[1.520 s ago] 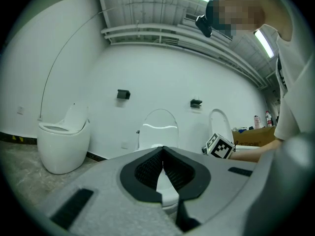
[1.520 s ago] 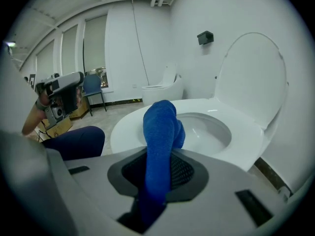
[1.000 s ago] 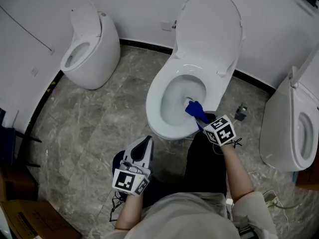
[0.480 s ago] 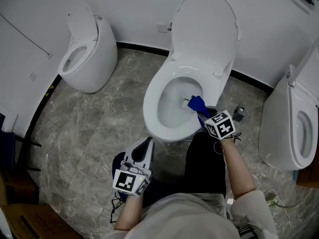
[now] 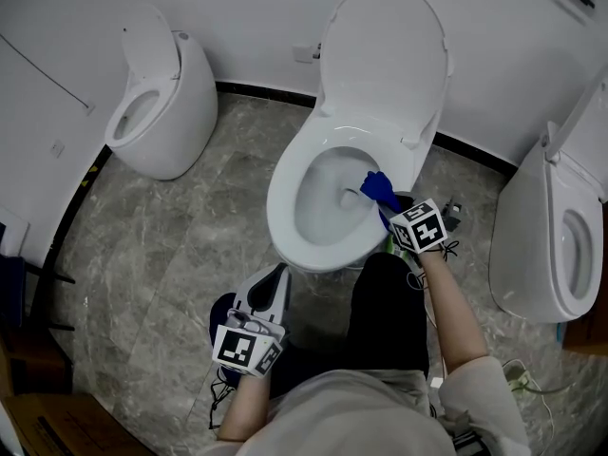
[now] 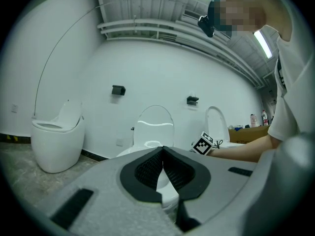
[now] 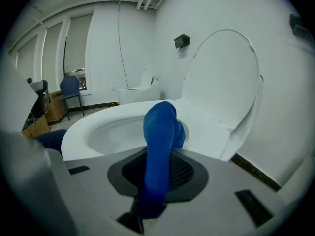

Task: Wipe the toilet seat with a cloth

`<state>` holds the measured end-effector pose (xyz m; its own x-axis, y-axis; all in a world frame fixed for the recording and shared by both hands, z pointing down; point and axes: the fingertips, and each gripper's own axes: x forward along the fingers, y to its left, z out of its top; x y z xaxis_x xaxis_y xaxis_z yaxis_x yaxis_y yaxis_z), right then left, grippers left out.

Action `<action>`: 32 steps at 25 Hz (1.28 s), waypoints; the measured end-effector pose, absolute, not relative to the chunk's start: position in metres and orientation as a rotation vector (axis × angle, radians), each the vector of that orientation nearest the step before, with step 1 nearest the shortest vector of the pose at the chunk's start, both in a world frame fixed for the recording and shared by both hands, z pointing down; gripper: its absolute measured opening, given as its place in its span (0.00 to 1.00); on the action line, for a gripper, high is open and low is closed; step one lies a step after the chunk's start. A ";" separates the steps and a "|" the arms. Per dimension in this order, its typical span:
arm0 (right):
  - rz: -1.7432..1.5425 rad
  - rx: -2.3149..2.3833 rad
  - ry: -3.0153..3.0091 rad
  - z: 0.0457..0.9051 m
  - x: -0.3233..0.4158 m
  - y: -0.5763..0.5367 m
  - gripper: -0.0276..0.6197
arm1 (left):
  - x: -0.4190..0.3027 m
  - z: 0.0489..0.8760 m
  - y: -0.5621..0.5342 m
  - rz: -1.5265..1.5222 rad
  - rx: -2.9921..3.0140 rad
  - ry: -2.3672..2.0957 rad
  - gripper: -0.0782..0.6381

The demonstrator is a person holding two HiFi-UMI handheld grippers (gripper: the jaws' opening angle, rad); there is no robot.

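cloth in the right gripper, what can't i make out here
- Cloth to seat contact: right gripper view, the cloth covers that spot.
- Right gripper jaws: head view, mostly under its marker cube.
- Seat front: left gripper view, behind the left gripper.

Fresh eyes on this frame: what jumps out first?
The blue cloth, clamped in the right gripper, lies on the right side of the middle toilet's seat, lid raised. The left gripper is shut and empty, held low, short of the seat. A second toilet stands at left, a third toilet at right.
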<state>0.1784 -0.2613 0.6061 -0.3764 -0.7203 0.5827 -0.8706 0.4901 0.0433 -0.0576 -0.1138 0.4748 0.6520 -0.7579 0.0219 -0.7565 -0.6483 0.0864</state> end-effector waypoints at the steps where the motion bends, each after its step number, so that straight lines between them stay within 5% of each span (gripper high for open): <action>1: 0.367 1.309 -2.196 0.606 0.180 -0.263 0.15 | -0.057 0.476 -0.114 -0.024 2.774 -1.273 0.12; 32: 0.312 1.364 -2.070 0.609 0.232 -0.336 0.15 | -0.051 0.494 -0.130 -0.005 2.717 -1.268 0.12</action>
<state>0.2317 -0.3365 0.6087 -0.2642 -0.7393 0.6194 -0.8890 0.4357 0.1410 -0.0509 -0.1297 0.4939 0.6439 -0.7630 0.0571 -0.7624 -0.6337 0.1306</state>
